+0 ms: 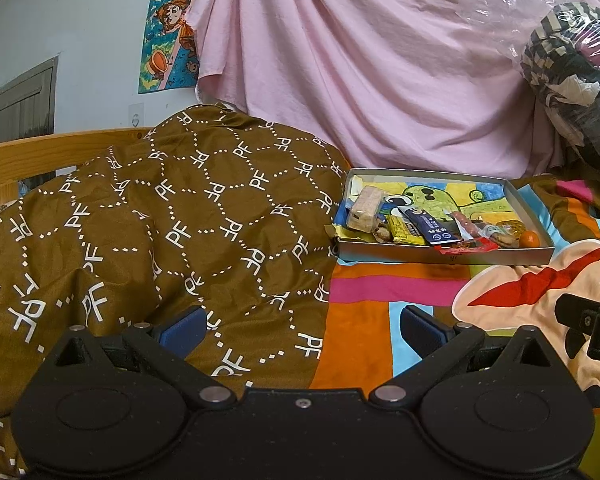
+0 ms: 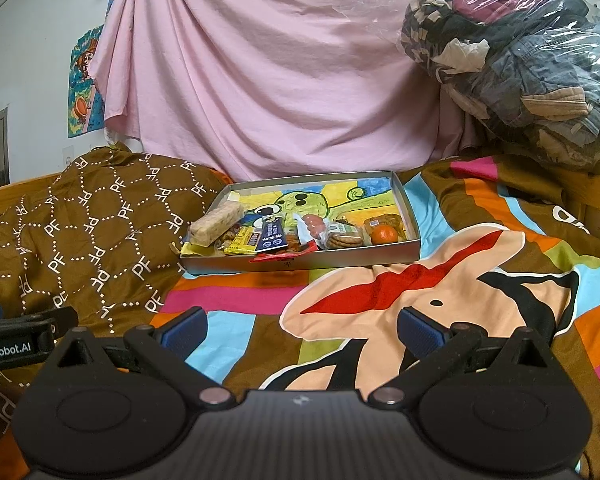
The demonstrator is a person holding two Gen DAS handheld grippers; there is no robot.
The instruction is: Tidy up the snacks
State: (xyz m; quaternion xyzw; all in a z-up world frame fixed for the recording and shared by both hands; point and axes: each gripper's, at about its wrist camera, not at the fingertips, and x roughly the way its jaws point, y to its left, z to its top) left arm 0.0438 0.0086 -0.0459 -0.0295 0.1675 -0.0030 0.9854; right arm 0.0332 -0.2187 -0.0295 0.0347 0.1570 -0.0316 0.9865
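Note:
A shallow grey box point(image 1: 444, 254) point(image 2: 300, 262) lies on the bed, with a green cartoon drawing on its floor. Snacks crowd its near side: a pale wrapped bar point(image 1: 363, 208) point(image 2: 216, 222), a yellow packet point(image 1: 404, 232) point(image 2: 240, 240), a dark blue packet point(image 1: 432, 226) point(image 2: 272, 236), a sausage point(image 2: 314, 224), cookies point(image 2: 344, 240) and a small orange point(image 1: 529, 239) point(image 2: 384, 235). My left gripper point(image 1: 302, 330) is open and empty, well short of the box. My right gripper point(image 2: 302, 330) is open and empty, also short of the box.
A brown patterned quilt point(image 1: 160, 220) point(image 2: 88, 224) is heaped left of the box. A colourful cartoon sheet point(image 2: 420, 300) covers the bed. A pink cloth point(image 1: 360, 60) hangs behind. A plastic bag of clothes point(image 2: 520, 60) sits at the back right. A wooden bed rail point(image 1: 40, 152) runs at left.

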